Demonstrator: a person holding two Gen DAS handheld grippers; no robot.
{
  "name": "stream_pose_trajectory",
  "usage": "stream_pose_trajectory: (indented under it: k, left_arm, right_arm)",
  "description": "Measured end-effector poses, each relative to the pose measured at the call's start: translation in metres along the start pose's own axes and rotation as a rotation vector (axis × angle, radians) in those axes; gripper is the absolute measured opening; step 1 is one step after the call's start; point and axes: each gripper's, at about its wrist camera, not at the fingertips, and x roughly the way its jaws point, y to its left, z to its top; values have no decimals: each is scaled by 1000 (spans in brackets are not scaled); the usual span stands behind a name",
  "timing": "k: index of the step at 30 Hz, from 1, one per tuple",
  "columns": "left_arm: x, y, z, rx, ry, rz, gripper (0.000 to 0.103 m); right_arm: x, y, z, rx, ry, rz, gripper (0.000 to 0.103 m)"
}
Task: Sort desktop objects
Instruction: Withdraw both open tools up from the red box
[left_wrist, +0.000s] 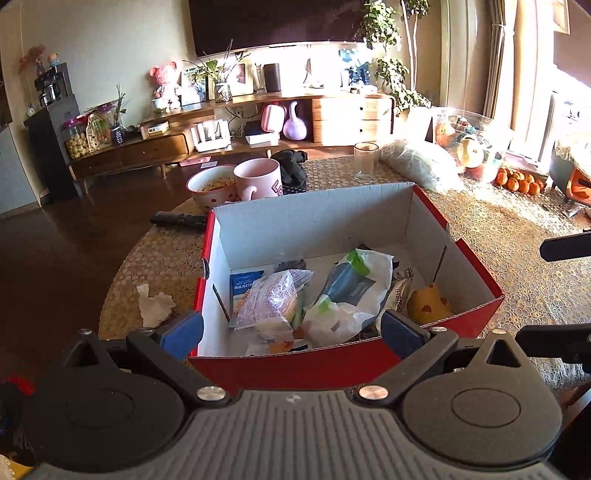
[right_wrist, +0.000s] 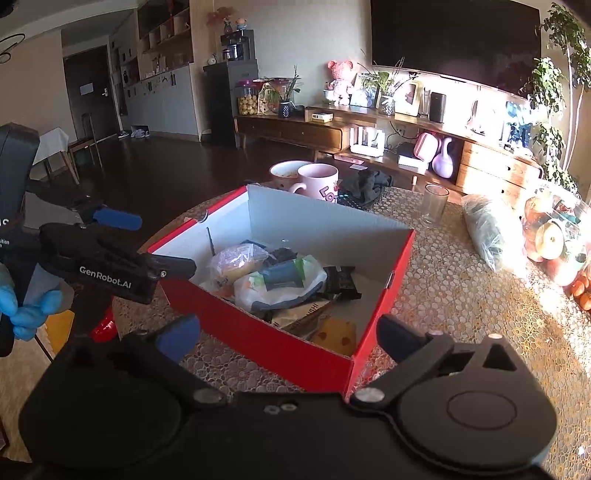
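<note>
A red cardboard box (left_wrist: 476, 273) with a white inside stands on the table and holds several snack packets (left_wrist: 266, 302) and a yellow toy (left_wrist: 428, 306). It also shows in the right wrist view (right_wrist: 258, 336). My left gripper (left_wrist: 291, 328) is open and empty, its blue-padded fingers spread over the box's near wall. My right gripper (right_wrist: 288, 332) is open and empty at the box's near right corner. The left gripper also shows in the right wrist view (right_wrist: 147, 243), at the box's left side.
A crumpled tissue (left_wrist: 153, 304) and a black remote (left_wrist: 177, 219) lie left of the box. Behind it stand a noodle bowl (left_wrist: 210, 184), a pink mug (left_wrist: 258, 177), a black cloth (left_wrist: 291, 164), a glass (left_wrist: 365, 160) and a plastic bag (left_wrist: 421, 164).
</note>
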Motion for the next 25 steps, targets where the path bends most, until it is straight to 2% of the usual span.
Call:
stream_pose_trajectory:
  k: [7,12,25]
  left_arm:
    - [-4,-2,-3,-11,-2,-1,103]
    - [-4,-7,-6,13,-2,61,103]
    - [-9,-10,-13,5,1,25,103]
  right_arm:
    - [-3,-2,-1,6,1,-1,103]
    - [-4,-3,-2,10,5,-4,103]
    - [-10,-6,-6,21,8,-10,103]
